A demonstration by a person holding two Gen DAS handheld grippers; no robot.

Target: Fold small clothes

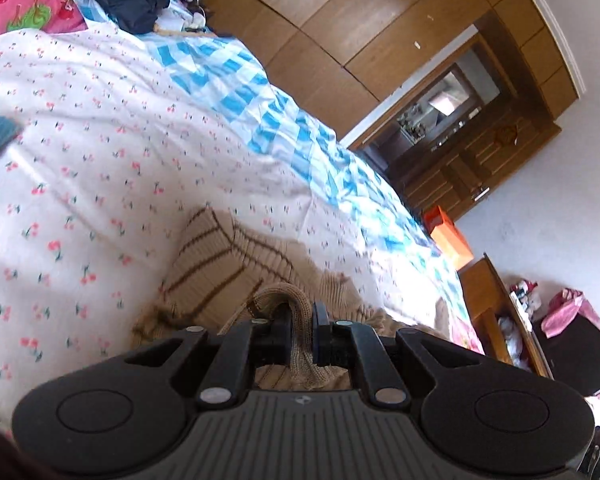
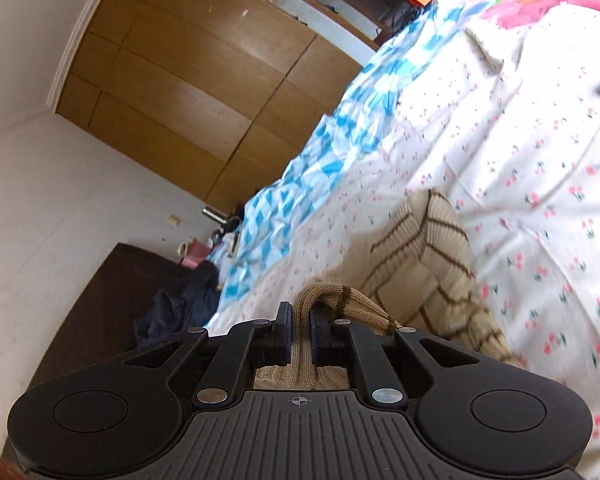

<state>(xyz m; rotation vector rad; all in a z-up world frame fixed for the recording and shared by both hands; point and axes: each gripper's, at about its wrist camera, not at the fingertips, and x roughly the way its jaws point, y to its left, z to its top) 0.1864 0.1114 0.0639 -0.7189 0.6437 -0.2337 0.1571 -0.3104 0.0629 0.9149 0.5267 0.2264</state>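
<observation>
My left gripper [image 1: 300,312] pinches the tan sweater [image 1: 220,264]. My right gripper [image 2: 300,320] pinches it too; stripes spread toward two o'clock.

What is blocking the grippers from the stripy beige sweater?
Nothing. The left gripper and right gripper are each already shut on a fold of the beige sweater, and only the cherry-print sheet surrounds it.

Beige brown-striped sweater [image 1: 216,264], white cherry-print sheet [image 1: 100,128], blue-checked blanket [image 1: 276,116]
</observation>
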